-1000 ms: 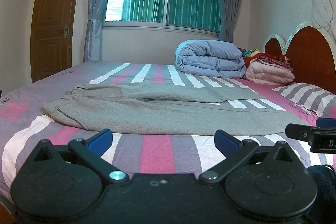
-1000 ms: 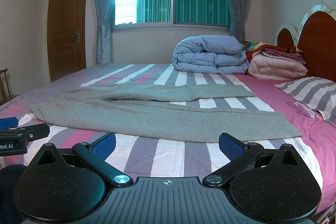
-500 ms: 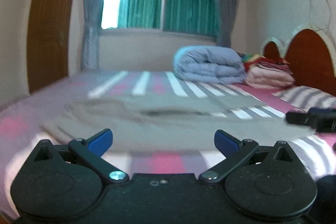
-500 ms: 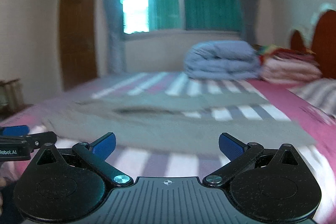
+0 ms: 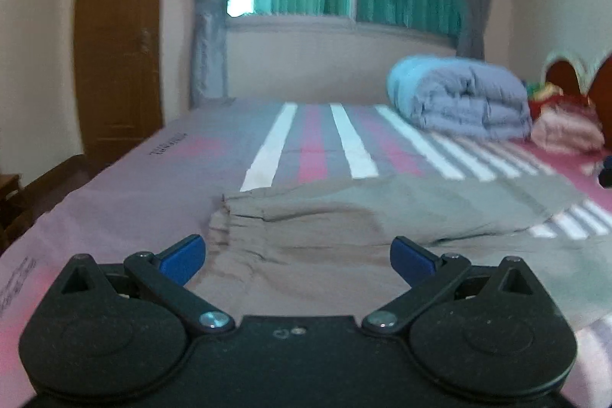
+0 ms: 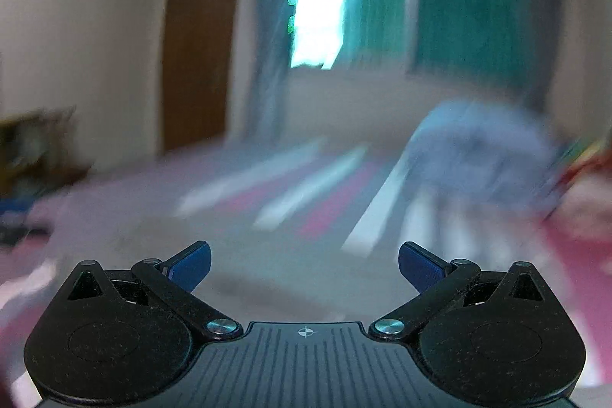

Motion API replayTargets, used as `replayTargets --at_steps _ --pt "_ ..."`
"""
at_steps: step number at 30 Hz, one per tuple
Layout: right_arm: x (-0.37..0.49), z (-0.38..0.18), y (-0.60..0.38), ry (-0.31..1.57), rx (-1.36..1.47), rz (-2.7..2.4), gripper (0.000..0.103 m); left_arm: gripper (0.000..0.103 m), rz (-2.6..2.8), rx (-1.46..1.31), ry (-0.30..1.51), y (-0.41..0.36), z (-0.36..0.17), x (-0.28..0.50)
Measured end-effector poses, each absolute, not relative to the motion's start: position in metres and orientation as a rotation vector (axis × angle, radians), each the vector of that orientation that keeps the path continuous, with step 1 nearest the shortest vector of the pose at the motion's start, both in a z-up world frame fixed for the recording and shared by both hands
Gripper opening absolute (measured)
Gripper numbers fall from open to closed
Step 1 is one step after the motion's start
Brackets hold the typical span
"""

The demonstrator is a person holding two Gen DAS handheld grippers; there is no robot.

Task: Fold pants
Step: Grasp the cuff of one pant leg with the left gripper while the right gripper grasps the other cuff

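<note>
**Both tools closing in on the pants' waistband end**

My left tool [image 5: 297,255] is spread wide, nothing between its blue pads, and it now hangs low just over the grey pants [image 5: 344,217]. A second ago I was looking across the whole garment from the bed's edge; since then the view has swung left and dropped, so the gathered waistband [image 5: 229,213] sits right ahead of the pads. The pants lie flat on the striped bedsheet [image 5: 306,140], waistband to my left, the two legs running off to the right, the farther leg splayed away from the nearer one.

My right tool [image 6: 304,264] is also spread and empty. Its picture is heavily smeared by motion, so I judge it is mid-swing; the grey cloth under it shows only as a blur and I cannot tell which part it is over.

Farther back, a rolled blue duvet [image 5: 459,98] rests on the bed near the headboard, well apart from the pants.

My reading: the approach is under way and no fold is started. The next step looks like pinching the waistband, keeping both layers together.
</note>
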State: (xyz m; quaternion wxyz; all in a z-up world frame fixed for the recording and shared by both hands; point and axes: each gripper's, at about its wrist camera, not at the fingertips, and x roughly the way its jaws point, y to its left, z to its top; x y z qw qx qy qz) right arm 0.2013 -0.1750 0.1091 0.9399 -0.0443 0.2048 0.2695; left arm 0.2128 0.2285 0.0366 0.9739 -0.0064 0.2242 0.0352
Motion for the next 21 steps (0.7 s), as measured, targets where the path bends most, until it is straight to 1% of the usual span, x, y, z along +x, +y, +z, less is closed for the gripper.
replayTargets --at_steps 1,4,6,8,9,10,11,12,13,14,18,21 --pt "0.223 0.103 -0.167 0.474 -0.084 0.569 0.103 0.096 0.061 0.003 0.474 0.239 0.035 0.231" --pt "0.268 0.094 -0.147 0.432 -0.119 0.539 0.103 0.091 0.045 0.032 0.532 0.268 0.025 0.288" --pt "0.31 0.084 -0.133 0.46 -0.113 0.551 0.103 0.09 0.054 0.047 0.578 0.289 0.015 0.328" --pt "0.349 0.074 -0.12 0.467 -0.141 0.573 0.103 0.087 0.037 0.037 0.616 0.31 0.004 0.363" --pt "0.371 0.068 -0.11 0.479 -0.166 0.585 0.103 0.08 0.028 0.028 0.637 0.32 -0.002 0.38" --pt "0.388 0.059 -0.1 0.49 -0.188 0.599 0.103 0.076 0.01 0.018 0.654 0.327 -0.008 0.393" --pt "0.406 0.052 -0.091 0.494 -0.214 0.616 0.098 0.073 -0.005 0.014 0.668 0.333 -0.013 0.408" --pt "0.421 0.044 -0.082 0.497 -0.234 0.637 0.089 0.068 -0.014 0.013 0.679 0.338 -0.019 0.421" --pt "0.438 0.034 -0.072 0.518 -0.249 0.662 0.073 0.067 -0.024 0.013 0.69 0.343 -0.024 0.433" --pt "0.457 0.026 -0.062 0.542 -0.276 0.671 0.064 0.067 -0.035 0.006 0.704 0.347 -0.029 0.444" --pt "0.507 -0.001 -0.044 0.573 -0.324 0.731 0.064 0.067 -0.096 0.003 0.765 0.36 -0.048 0.476" --pt "0.527 -0.016 -0.039 0.603 -0.364 0.78 0.064 0.068 -0.131 -0.005 0.8 0.368 -0.06 0.488"
